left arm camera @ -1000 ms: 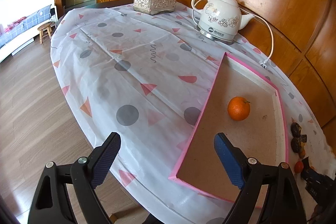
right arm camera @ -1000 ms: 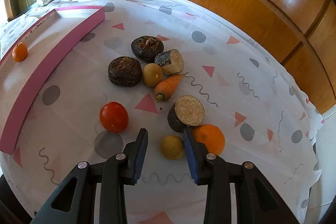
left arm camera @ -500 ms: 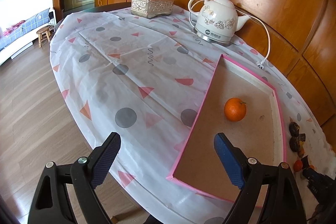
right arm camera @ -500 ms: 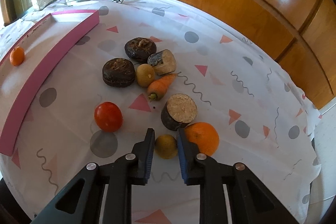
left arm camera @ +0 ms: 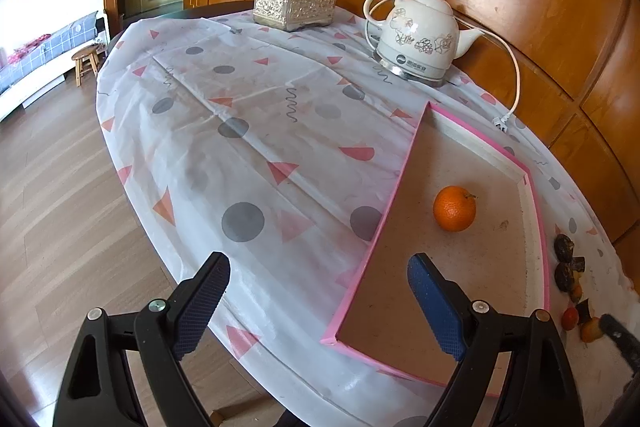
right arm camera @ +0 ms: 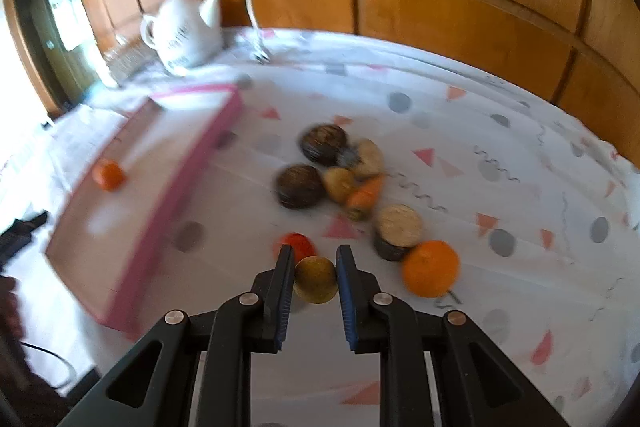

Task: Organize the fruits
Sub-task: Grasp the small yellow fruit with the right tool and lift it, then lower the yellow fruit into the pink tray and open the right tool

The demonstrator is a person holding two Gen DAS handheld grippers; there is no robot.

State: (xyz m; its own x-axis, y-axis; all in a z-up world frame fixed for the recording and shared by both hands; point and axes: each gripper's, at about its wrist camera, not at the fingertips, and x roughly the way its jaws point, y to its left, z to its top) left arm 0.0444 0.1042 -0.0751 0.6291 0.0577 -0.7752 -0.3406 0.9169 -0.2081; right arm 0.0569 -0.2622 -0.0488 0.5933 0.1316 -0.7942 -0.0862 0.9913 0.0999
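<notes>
My right gripper point(right arm camera: 315, 279) is shut on a small yellow-brown round fruit point(right arm camera: 315, 279) and holds it above the tablecloth. Below and beyond lie a red tomato point(right arm camera: 298, 245), an orange point(right arm camera: 431, 268), a carrot point(right arm camera: 365, 193), another small yellow fruit point(right arm camera: 339, 183), two dark round pieces point(right arm camera: 300, 185) and two cut brown chunks point(right arm camera: 398, 231). A pink-rimmed tray point(right arm camera: 176, 195) to the left holds one orange point(right arm camera: 108, 175). My left gripper point(left arm camera: 320, 299) is open and empty over the tray's near corner point(left arm camera: 332, 339); the tray's orange point(left arm camera: 455, 208) lies ahead of it.
A white kettle point(left arm camera: 418, 41) with its cord stands behind the tray, and a gold tissue box point(left arm camera: 295, 7) sits at the table's far end. Wooden wall panels run along the right. The table edge drops to a wooden floor on the left.
My right gripper closed on the small yellow-brown fruit, lifted it off the cloth and swung left; the view is blurred. The left gripper stayed open and barely moved.
</notes>
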